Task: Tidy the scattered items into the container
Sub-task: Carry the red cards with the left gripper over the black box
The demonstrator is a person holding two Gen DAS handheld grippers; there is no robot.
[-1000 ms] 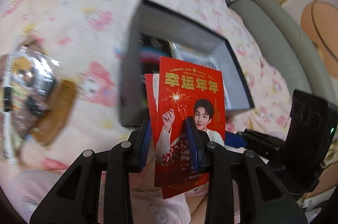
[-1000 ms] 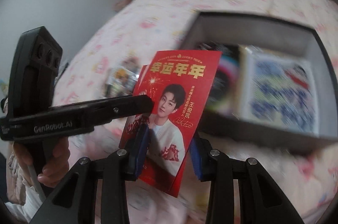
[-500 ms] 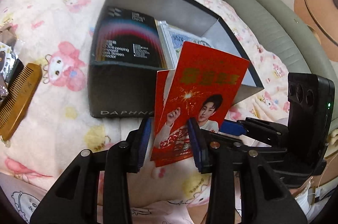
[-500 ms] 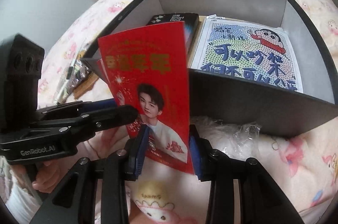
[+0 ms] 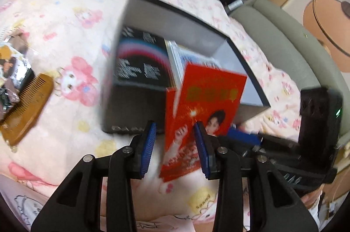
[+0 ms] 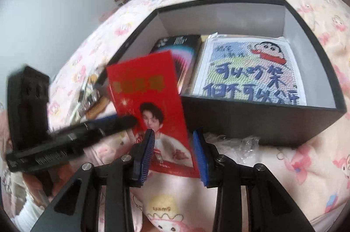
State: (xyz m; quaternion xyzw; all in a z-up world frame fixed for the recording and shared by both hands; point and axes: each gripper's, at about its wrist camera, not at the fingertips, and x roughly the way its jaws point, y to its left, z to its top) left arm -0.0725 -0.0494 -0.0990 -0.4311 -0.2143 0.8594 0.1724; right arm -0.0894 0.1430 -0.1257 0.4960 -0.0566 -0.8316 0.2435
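My left tool (image 5: 175, 151) is partly spread. Its right pad overlaps the lower edge of the red card (image 5: 205, 105), while its left pad stands clear of the card, with bedspread (image 5: 65, 13) showing in the gap, so it has no grip. My right tool (image 6: 174, 153) flanks the bottom of the same card, a pad at each side edge. I cannot tell whether it pinches. The card stands nearly upright, leaning a little, above the bed just near of the near wall of the dark box (image 6: 240, 122), and its top edge crosses the box's rim in both views. A second red card shows behind its left edge.

Inside the box a black package (image 5: 142, 61) lies on the left and a cartoon sheet (image 6: 251, 74) on the right. A wooden comb (image 5: 26, 109) lies on the bedspread well left of the box, beside some blurred packets.
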